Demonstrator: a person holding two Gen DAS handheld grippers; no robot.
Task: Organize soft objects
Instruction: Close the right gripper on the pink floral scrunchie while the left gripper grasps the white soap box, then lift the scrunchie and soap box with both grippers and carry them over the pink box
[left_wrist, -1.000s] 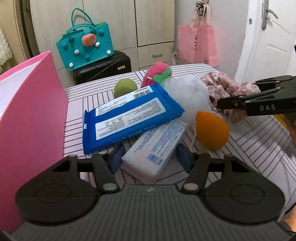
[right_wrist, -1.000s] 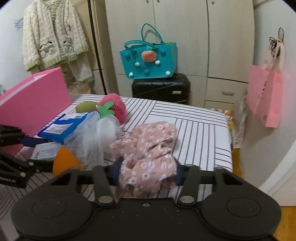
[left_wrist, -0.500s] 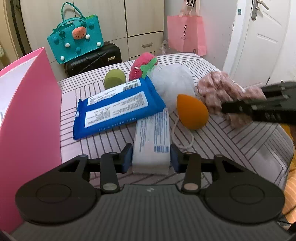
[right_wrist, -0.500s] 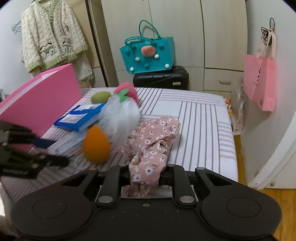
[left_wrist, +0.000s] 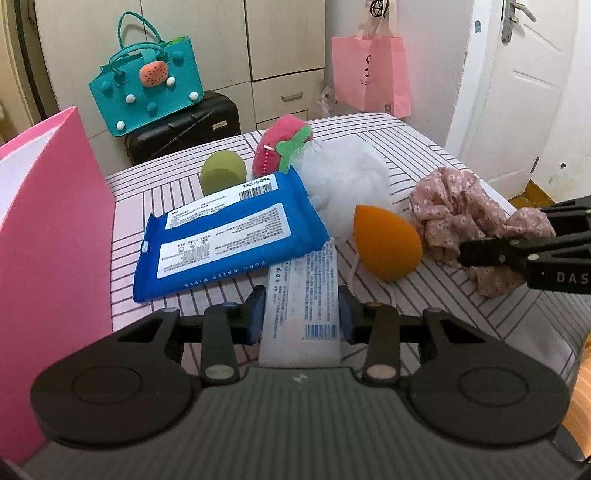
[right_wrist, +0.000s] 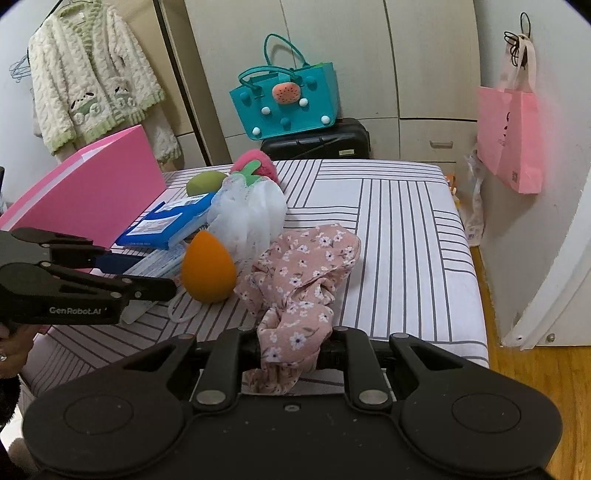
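While both tongs are clamped, left tongs (left_wrist: 302, 318) on the white tissue pack (left_wrist: 301, 314), right tongs (right_wrist: 289, 349) on the floral scrunchie (right_wrist: 300, 273), lift each slowly, clear of the orange sponge (left_wrist: 386, 248).

Soft, even indoor light, weak shadows, sharp focus, strong fisheye bending at edges.
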